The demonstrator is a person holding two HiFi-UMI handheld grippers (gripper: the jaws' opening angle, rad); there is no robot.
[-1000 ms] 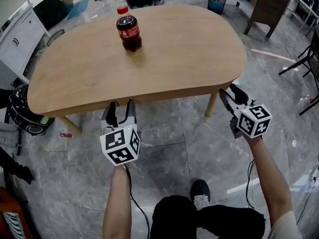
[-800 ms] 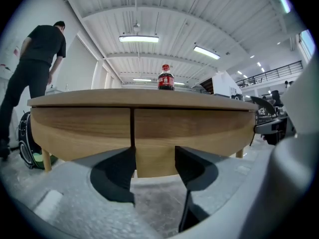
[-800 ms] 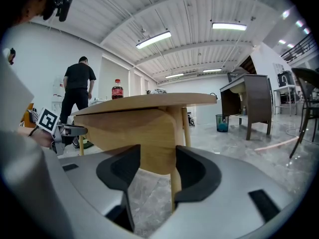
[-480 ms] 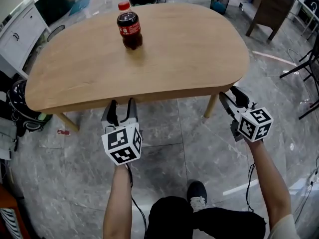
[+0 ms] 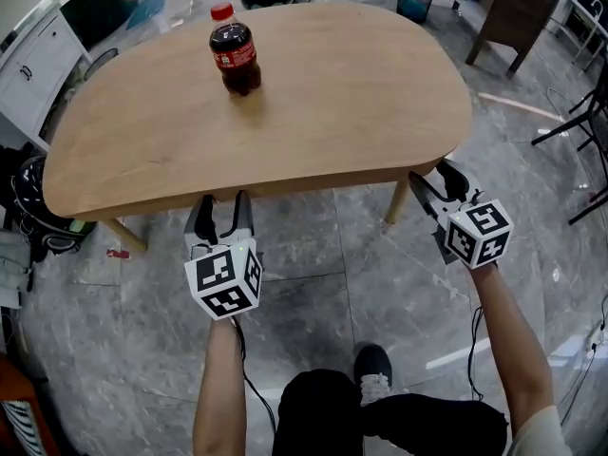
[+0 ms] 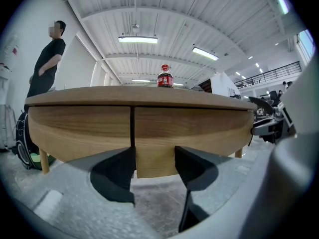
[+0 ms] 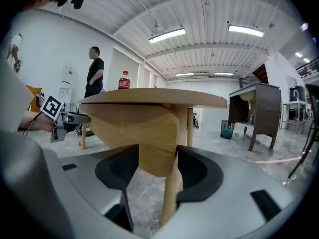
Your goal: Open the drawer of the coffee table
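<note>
**Both tools wait at the table's near edge, drawer shut**

The left tool (image 5: 218,215) sits just under the near edge of the table (image 5: 351,84), left of its middle. Its jaws stand wide apart and grip nothing. In the left gripper view they frame the lower edge of the drawer (image 6: 192,128), just right of the vertical seam (image 6: 132,126) that splits the table's front. No handle shows on that front, so the tool is probably lined up to catch the bottom edge and pull.

The right tool (image 5: 432,183) is at the table's near right corner. Its jaws have just been opening and now stand wide. In the right gripper view the rounded wooden end under the table top lies between them, but the pads do not press on it. It is likely there to steady the table during the pull, or is simply standing by.

The drawer is flush with the table's front, so the opening has not begun.

Counted: two tools, one table, two wooden fronts either side of the seam, and one cola bottle (image 5: 234,53) upright on the table's far left part, well clear of both tools. Two table legs (image 5: 397,202) show in the head view.
</note>
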